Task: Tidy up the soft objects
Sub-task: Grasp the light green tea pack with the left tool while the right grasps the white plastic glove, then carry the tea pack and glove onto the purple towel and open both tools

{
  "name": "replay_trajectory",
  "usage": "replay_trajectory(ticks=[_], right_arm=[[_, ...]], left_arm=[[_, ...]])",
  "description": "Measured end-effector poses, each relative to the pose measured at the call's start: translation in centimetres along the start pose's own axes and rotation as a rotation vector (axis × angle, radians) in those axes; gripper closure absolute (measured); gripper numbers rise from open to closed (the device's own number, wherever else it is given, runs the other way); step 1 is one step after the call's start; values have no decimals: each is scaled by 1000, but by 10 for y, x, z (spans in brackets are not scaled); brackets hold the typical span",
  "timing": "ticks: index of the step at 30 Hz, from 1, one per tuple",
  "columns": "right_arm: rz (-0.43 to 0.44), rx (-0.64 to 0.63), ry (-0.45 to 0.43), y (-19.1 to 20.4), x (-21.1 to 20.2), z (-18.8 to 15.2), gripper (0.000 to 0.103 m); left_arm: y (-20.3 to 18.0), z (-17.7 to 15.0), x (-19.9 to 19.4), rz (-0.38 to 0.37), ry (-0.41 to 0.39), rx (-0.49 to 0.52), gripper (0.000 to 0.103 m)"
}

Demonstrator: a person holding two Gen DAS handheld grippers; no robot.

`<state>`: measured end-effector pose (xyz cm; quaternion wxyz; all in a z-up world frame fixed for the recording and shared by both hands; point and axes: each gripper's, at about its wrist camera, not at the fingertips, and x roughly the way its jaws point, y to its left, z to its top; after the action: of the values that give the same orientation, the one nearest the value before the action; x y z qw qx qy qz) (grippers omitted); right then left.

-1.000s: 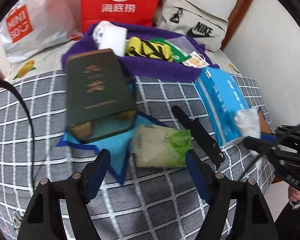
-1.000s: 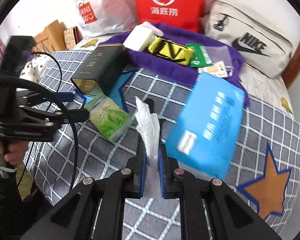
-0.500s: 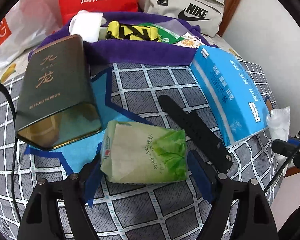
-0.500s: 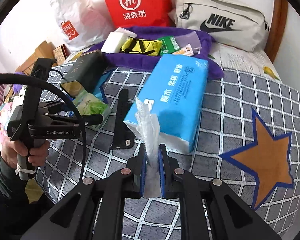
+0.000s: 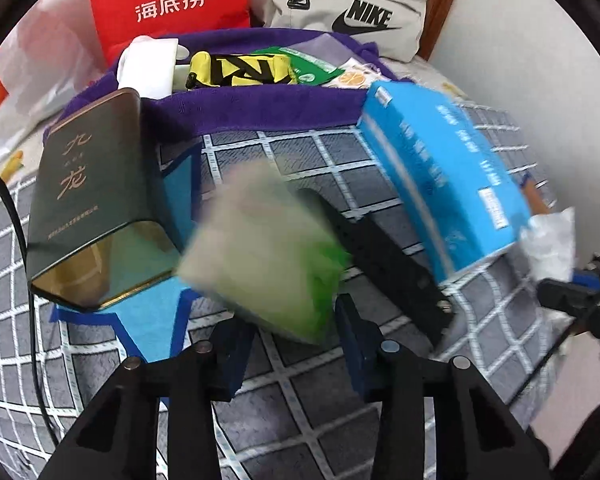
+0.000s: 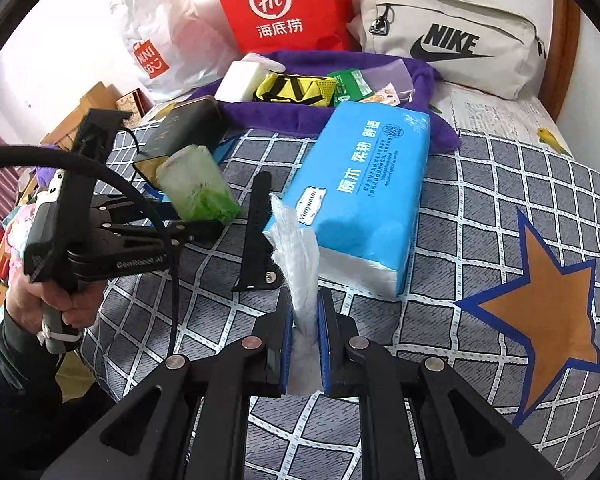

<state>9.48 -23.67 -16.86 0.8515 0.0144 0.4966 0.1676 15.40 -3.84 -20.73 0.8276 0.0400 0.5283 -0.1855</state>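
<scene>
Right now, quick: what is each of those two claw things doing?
Left gripper: jaws have just been closing, now shut on the green tissue pack.
Right gripper: shut on the white tissue.

Both wrist cameras looked steeply down, close over the checked bedspread (image 5: pixel 332 152), toward its far edge; each showed the blue tissue pack (image 6: pixel 364 196).

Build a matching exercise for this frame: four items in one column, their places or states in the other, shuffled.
1. green tissue pack
2. blue tissue pack
3. black strap
4. yellow pouch

A. on the purple towel
B. flat on the checked cover, between both packs
C. between the left gripper's jaws
D. its white plastic end pinched by the right gripper

Pairs: 1-C, 2-D, 3-B, 4-A
</scene>
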Motion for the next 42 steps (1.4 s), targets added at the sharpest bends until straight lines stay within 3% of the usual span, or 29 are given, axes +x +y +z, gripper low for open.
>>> replay_trajectory(ticks=[5, 21, 32, 42], right_arm=[[10, -9, -4, 5, -2, 1, 91], [19, -23, -54, 17, -16, 8, 91], [0, 3, -111, 8, -17, 51, 91], [-28, -5, -157, -7, -7, 111, 91]], left_arm=[[1, 1, -16, -45, -36, 3, 72], [5, 4, -66, -41, -130, 19, 73], [24, 37, -91, -13, -195, -7, 73], [55, 80, -87, 17, -226, -34, 73]])
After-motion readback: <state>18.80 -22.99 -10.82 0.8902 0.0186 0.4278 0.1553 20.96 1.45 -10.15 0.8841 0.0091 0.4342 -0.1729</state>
